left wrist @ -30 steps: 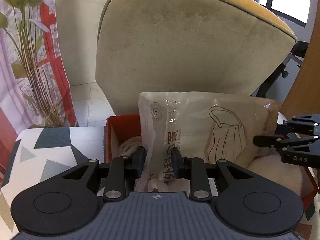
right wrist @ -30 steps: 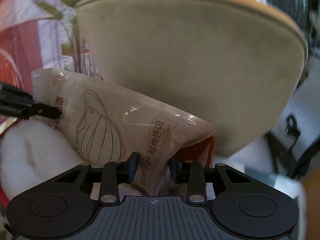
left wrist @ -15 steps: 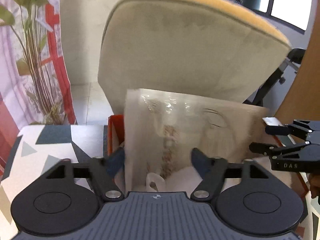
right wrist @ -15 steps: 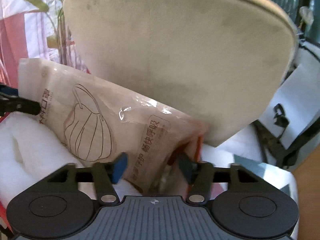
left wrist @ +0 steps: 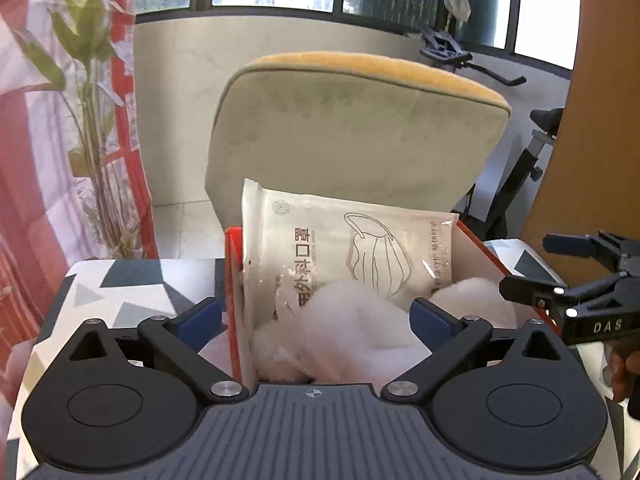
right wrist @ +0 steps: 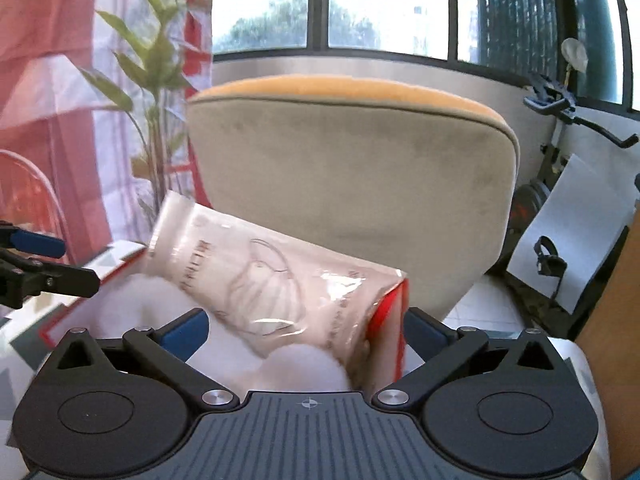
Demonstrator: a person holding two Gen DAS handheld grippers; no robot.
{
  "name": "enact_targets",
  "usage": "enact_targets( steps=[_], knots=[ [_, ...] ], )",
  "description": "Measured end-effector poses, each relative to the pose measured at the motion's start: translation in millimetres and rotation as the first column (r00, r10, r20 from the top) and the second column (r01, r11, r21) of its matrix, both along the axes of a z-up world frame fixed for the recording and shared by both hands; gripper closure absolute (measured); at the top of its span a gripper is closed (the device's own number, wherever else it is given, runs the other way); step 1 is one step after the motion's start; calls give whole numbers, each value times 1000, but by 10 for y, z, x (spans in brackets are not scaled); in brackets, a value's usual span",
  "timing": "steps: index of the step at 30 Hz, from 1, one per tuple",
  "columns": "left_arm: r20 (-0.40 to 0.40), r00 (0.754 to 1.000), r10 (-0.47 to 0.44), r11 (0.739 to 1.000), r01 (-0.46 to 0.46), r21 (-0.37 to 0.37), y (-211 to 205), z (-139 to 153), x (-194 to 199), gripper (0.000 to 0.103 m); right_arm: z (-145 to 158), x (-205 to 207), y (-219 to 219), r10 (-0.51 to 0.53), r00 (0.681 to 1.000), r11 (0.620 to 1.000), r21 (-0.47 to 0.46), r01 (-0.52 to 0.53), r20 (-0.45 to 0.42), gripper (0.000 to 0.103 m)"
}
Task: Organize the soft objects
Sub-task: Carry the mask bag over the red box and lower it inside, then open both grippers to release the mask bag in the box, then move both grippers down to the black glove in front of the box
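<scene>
A plastic pack of face masks stands on edge in the red cardboard box, leaning on its far wall above white fluffy material. My left gripper is open and empty, drawn back in front of the box. My right gripper is open and empty on the box's right side; it shows at the right of the left wrist view. The right wrist view shows the pack, the box and the fluff.
The box sits on a table with a triangle-patterned cloth. A beige chair back stands just behind it. A plant and red curtain are at left. A wooden panel and an exercise bike are at right.
Both grippers were shut on the mask pack, then opened and let it go. Both have drawn back and up. The pack now stands free in the box.
</scene>
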State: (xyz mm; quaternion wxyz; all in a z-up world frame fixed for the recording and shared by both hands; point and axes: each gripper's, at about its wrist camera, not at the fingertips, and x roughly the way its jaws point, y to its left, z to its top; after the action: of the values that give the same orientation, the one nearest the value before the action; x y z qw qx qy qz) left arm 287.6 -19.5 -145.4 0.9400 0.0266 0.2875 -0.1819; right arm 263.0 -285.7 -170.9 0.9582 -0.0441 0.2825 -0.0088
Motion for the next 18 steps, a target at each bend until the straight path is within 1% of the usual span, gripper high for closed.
enact_targets(
  steps=[3,9,16,18],
  knots=[
    [2,1000,7,1000,-7,-4,63,3,-142,0,-3,-223,80,-10,999,1000,15,10,40,1],
    [9,999,40,999,-40,-5,206,-60,-400,0,-94,-666,162,-40,995,995,98,31,91,0],
    [31,997,71,997,-70,-13,310,-255,-698,0,-274,-1068,180,-102,985,982,171,78,135,0],
    [49,996,75,997,-74,-22,325,-339,-788,0,-337,-1160,177,-117,983,982,165,93,139,0]
  ],
)
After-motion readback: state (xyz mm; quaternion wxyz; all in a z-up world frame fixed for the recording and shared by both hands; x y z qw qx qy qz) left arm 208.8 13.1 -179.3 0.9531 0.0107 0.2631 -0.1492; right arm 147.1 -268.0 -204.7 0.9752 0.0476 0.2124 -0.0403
